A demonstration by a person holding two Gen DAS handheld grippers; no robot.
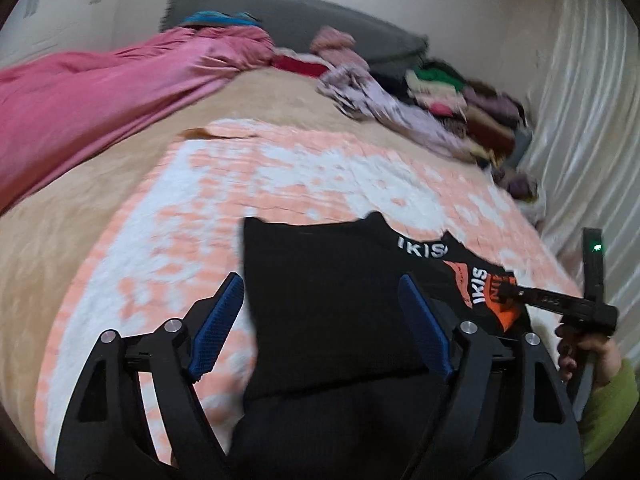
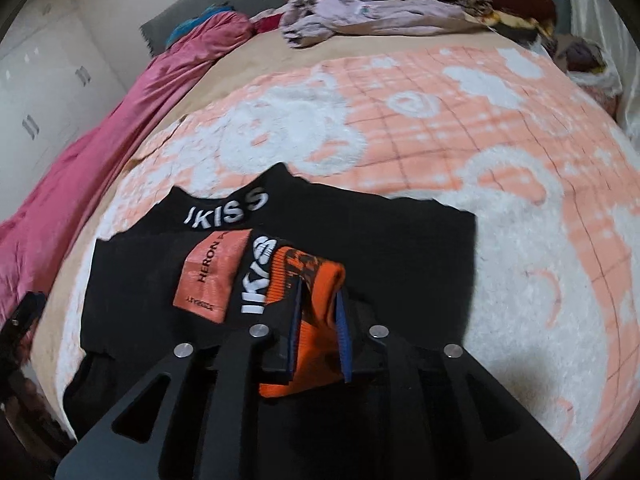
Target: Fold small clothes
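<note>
Your right gripper [image 2: 320, 320] points down, its jaws pinching the orange fold of the black garment [image 2: 360, 232]. Your left gripper [image 1: 320, 320] has its jaws spread wide above the same garment, holding nothing. You can read "IKISS" 2 times and "HERON". It lies on the peach-and-white blanket [image 2: 500, 128] of a bed.

Beyond the black garment [image 2: 280, 216], the peach-and-white blanket [image 2: 460, 128] lies bare and open to pass over. A heap of clothes [image 2: 400, 16] blocks the far edge, a pink cover [image 1: 80, 104] the left side, and a white curtain [image 1: 580, 100] closes off the right.
</note>
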